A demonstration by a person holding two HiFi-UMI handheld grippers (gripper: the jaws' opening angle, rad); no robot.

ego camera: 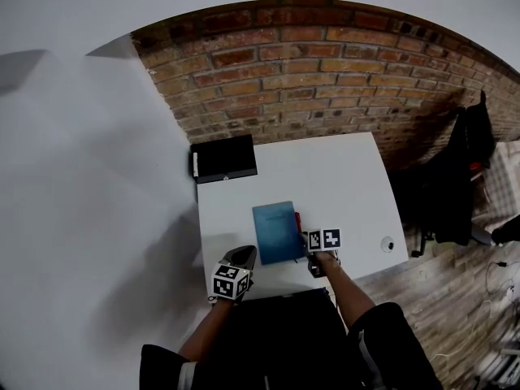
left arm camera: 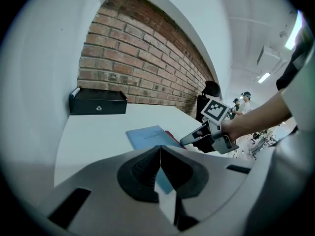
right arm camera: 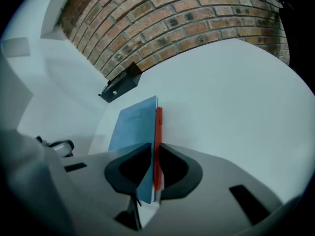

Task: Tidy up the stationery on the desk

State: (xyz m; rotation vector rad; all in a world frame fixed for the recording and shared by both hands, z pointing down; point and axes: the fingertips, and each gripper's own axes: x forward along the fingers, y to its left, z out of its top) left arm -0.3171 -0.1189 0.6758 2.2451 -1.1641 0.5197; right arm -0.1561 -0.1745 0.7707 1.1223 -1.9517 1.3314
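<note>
A blue notebook (ego camera: 277, 231) lies flat in the middle of the white desk (ego camera: 341, 181). A red pen (ego camera: 297, 221) lies along its right edge. My right gripper (ego camera: 315, 258) is at the notebook's near right corner. In the right gripper view its jaws (right arm camera: 153, 150) are closed on the near end of the red pen (right arm camera: 158, 132), with the notebook's edge (right arm camera: 138, 122) also between the pads. My left gripper (ego camera: 244, 257) rests by the notebook's near left corner, shut with nothing in it (left arm camera: 160, 149). It looks across the notebook (left arm camera: 147, 135) at the right gripper (left arm camera: 191, 140).
A black box (ego camera: 223, 158) stands at the desk's back left corner against the brick wall (ego camera: 325, 63). A small round object (ego camera: 387, 244) sits near the desk's right edge. A dark chair (ego camera: 459, 177) stands to the right of the desk.
</note>
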